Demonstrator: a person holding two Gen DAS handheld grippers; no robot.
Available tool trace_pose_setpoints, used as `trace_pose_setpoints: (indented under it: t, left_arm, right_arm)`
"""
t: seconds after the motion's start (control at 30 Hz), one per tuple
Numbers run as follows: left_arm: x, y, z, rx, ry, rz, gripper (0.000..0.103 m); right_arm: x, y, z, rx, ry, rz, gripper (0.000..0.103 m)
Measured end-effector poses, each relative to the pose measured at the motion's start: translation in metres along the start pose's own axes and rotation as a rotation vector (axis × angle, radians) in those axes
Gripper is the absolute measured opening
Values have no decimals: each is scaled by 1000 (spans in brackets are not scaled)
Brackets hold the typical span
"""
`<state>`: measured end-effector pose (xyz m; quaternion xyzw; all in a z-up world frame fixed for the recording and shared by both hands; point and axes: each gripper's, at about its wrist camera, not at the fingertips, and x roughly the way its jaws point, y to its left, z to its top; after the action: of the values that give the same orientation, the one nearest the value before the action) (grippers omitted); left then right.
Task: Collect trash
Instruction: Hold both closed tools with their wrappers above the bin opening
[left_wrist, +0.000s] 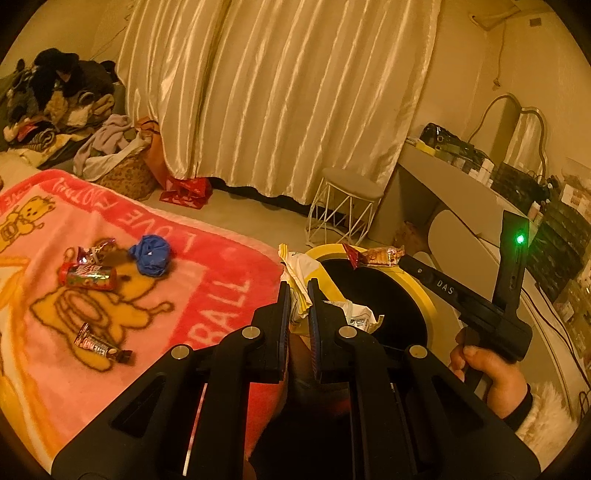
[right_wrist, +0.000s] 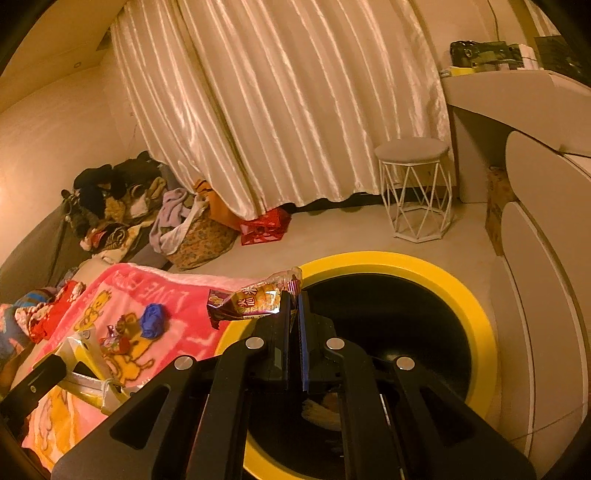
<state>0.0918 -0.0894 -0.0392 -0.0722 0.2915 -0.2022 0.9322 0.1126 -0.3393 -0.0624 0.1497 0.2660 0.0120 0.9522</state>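
Both grippers are over the yellow-rimmed bin (right_wrist: 461, 291): left gripper (left_wrist: 298, 295) fingers pinching a white-and-yellow wrapper (left_wrist: 301, 267), right gripper (right_wrist: 294, 306) fingers pinching a snack wrapper (right_wrist: 247, 297). More trash (left_wrist: 88, 275) on the pink blanket (left_wrist: 207, 280).

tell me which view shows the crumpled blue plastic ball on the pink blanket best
The left wrist view: the crumpled blue plastic ball lies large and unobstructed on the pink blanket, beside other wrappers. The right wrist view also shows it, but smaller and farther off near the picture's left side.
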Motion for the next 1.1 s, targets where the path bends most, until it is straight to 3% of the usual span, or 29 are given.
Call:
trace_pose_setpoints:
  t: [0.63, 1.1]
  left_arm:
    - [32, -31, -2, 84, 35, -27, 6]
    - [65, -50, -8, 126, 86, -41, 7]
  right_arm:
    - [6, -32, -3, 15, 3, -119, 5]
    - [12, -60, -4, 72, 23, -143, 5]
